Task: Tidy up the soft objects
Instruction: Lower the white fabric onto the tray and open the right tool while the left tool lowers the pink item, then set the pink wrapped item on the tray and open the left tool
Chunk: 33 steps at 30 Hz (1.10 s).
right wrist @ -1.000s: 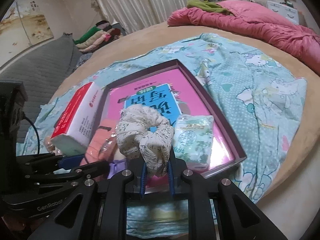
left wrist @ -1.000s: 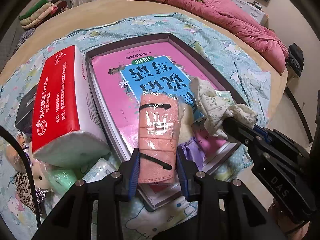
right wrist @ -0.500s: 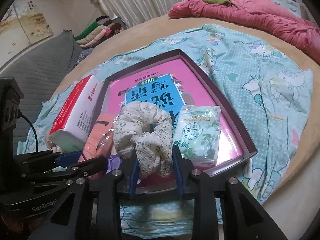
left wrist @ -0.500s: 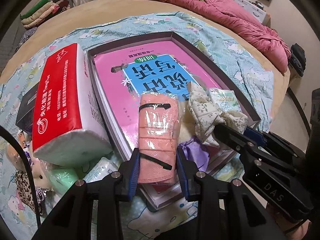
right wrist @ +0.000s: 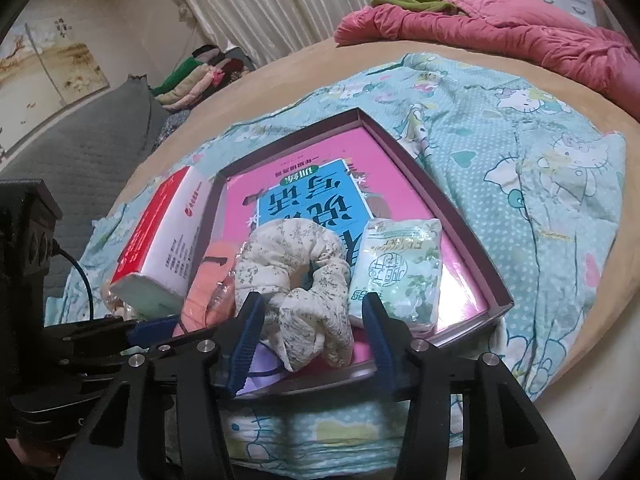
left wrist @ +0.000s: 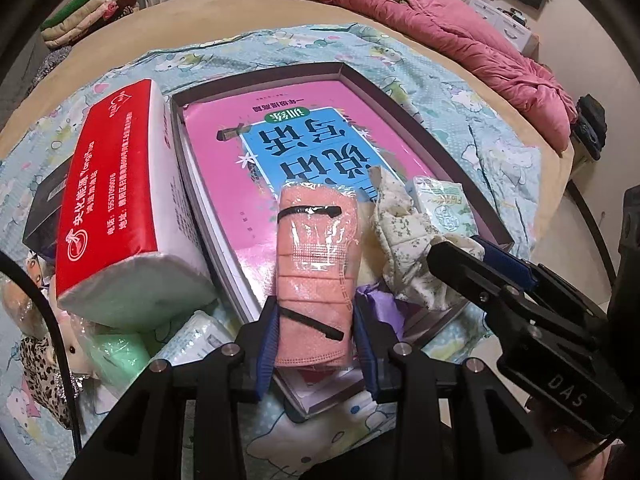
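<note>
In my left view, my left claw (left wrist: pixel 316 332) pinches the wrapped pink cloth (left wrist: pixel 316 272) low in the frame's centre, over the tray (left wrist: pixel 384 92); it could slip. In my right view, my right claw (right wrist: pixel 312 332) is opening around the scrunchie (right wrist: pixel 296 276), pads clear, at lower centre; its frills may snag.

Black left gripper (left wrist: pixel 316 344), blue-lined jaws, silver screws, seemingly "DAS"-marked right gripper (left wrist: pixel 486 256).

A tan bed (right wrist: pixel 280 80) is covered in part by a teal cartoon-print sheet (right wrist: pixel 540 184). On the sheet a shallow purple tray (right wrist: pixel 464 216) is set, with a red-and-white tissue pack (left wrist: pixel 116 200) just beside it. A pink quilt (left wrist: pixel 440 28) is heaped at the far edge.
</note>
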### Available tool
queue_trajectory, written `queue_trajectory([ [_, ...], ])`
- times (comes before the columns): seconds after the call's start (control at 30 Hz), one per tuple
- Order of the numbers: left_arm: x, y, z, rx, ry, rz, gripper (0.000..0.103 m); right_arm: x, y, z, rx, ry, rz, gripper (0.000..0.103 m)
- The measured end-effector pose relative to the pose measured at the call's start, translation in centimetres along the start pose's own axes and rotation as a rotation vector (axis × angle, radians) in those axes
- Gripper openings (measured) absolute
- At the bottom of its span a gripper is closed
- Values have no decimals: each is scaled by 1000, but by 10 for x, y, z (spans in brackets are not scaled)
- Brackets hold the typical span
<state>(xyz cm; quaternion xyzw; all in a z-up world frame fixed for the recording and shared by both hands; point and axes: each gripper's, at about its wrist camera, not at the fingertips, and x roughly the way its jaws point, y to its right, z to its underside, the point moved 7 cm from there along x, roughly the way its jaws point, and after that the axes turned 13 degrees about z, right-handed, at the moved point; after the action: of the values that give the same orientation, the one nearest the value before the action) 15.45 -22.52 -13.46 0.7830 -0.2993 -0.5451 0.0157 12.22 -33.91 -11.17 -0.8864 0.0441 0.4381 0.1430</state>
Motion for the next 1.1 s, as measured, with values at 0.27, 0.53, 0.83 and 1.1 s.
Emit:
queue_trajectory([
  [0.27,0,1,-1,-3,-1,18,36,-12,11,-5,43,31,17,61],
  [0.53,0,2,-3,-15,5,32,39,-24,24,-9,88,65,42,69],
  [0.83,-1,-2,-3,-38,8,36,47,-27,31,-11,107,70,52,70],
  [1.1,-5,3,-3,-19,18,34,54,-28,30,-11,99,71,65,71],
])
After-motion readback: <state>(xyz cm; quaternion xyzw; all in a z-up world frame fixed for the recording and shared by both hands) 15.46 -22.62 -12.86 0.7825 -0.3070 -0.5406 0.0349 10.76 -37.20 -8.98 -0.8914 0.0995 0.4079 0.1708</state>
